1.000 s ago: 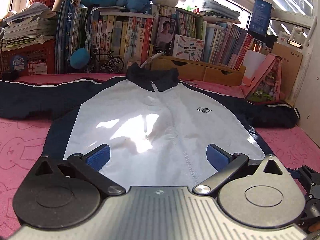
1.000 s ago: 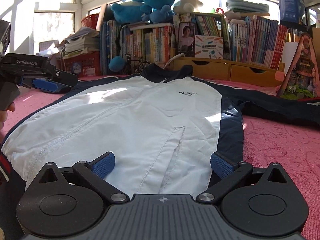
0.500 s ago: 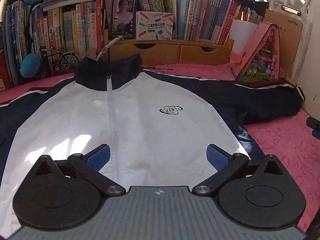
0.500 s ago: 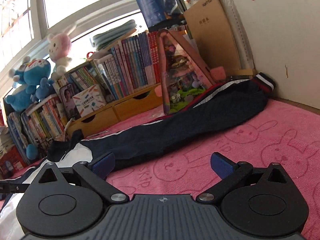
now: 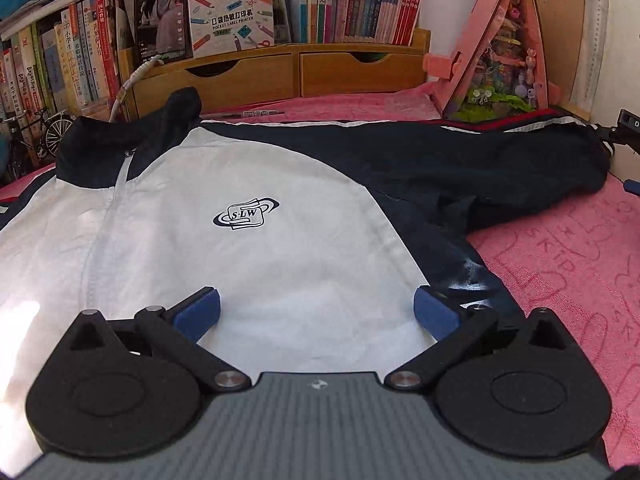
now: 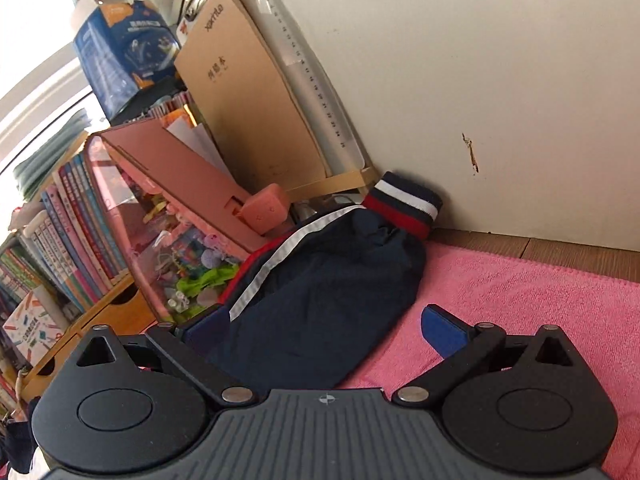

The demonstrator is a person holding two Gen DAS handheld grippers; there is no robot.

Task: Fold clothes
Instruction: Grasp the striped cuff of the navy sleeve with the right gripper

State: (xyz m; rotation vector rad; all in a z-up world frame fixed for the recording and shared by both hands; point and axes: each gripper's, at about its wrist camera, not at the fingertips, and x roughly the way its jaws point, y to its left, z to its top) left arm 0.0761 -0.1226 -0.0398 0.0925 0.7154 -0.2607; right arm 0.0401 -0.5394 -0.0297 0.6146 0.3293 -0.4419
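Right claw (image 6: 324, 322), your wide-open one, holds nothing beside the jacket's sleeve (image 6: 320, 280) spread toward the wall; left claw (image 5: 316, 312) gapes likewise; closing shallow risks slippery fabric escaping.

A pink towel-like cover (image 5: 568, 248) printed with rabbit outlines and lettering lies over the work surface; a bare wooden strip (image 6: 520, 246) shows at its far edge on the right. A plain off-white wall (image 6: 500, 80) bounds the right side and bears one small scuff mark (image 6: 472, 156). Along the far side stands a wooden drawer unit (image 5: 296, 70) with two cut-out pulls, and upright books (image 5: 360, 0) are packed in a row above it. More books (image 5: 36, 64) fill shelving at far left. A bright window (image 6: 36, 28) sits at upper left in the right wrist view. Daylight falls in a patch at near left.
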